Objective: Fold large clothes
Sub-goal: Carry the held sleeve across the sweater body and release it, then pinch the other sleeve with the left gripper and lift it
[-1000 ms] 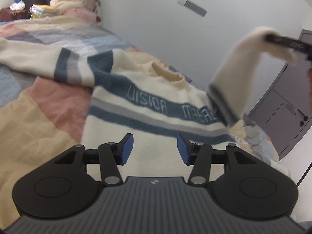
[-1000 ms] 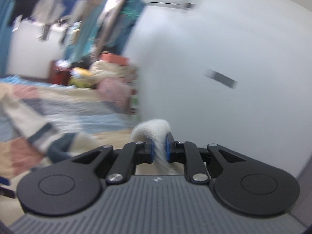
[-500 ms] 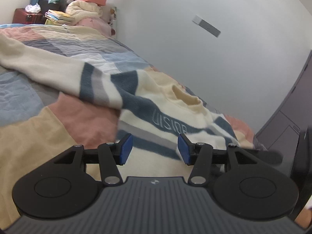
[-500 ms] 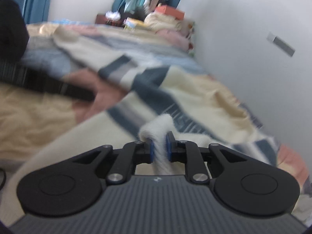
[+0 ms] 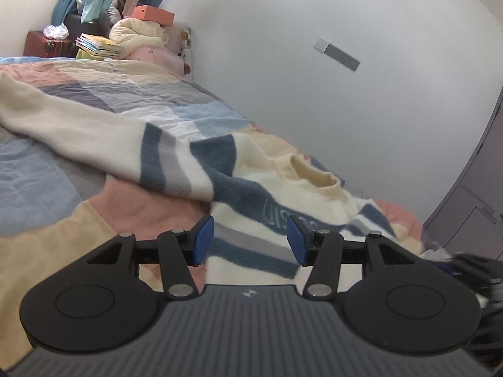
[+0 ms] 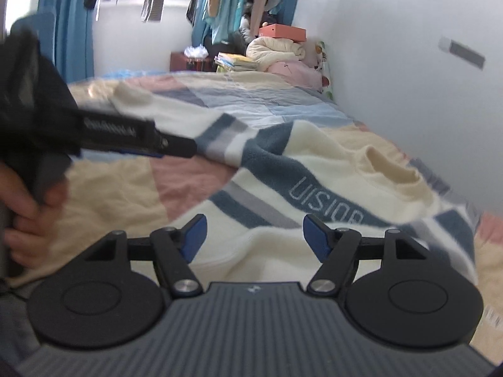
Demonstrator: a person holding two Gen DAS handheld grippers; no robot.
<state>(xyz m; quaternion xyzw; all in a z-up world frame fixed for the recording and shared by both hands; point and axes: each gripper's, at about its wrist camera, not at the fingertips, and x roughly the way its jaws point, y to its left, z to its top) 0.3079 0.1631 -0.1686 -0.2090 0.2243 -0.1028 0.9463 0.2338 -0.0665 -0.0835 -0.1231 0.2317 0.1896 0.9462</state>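
Right now the right tool is letting go: its jaws are opening, blue pads spread w/ nothing pinched, only the cream sleeve lying on the sweater body just below and ahead of them. The left tool is spread too and empty, hovering low over the striped chest by the armpit.

The sweater lies face up on the patchwork bed, collar toward the wall, lettered blue band across the chest. Its other sleeve is stretched out long over the bedspread, not folded.

Judgement: step in hand is laying one sleeve across the body, then the other.

- Back the right tool out level so the pads don't snag the fuzzy knit and drag the fold open.
- Next, prob. take the long sleeve near its cuff, far end of the bed, w/ the left tool.
- Carry it low across the chest; lifting high lets the body ride up.
- Pin the shoulder w/ the free tool if the knit creeps.
- Knit looks thick and soft, so expect a puffy fold; press flat before releasing.
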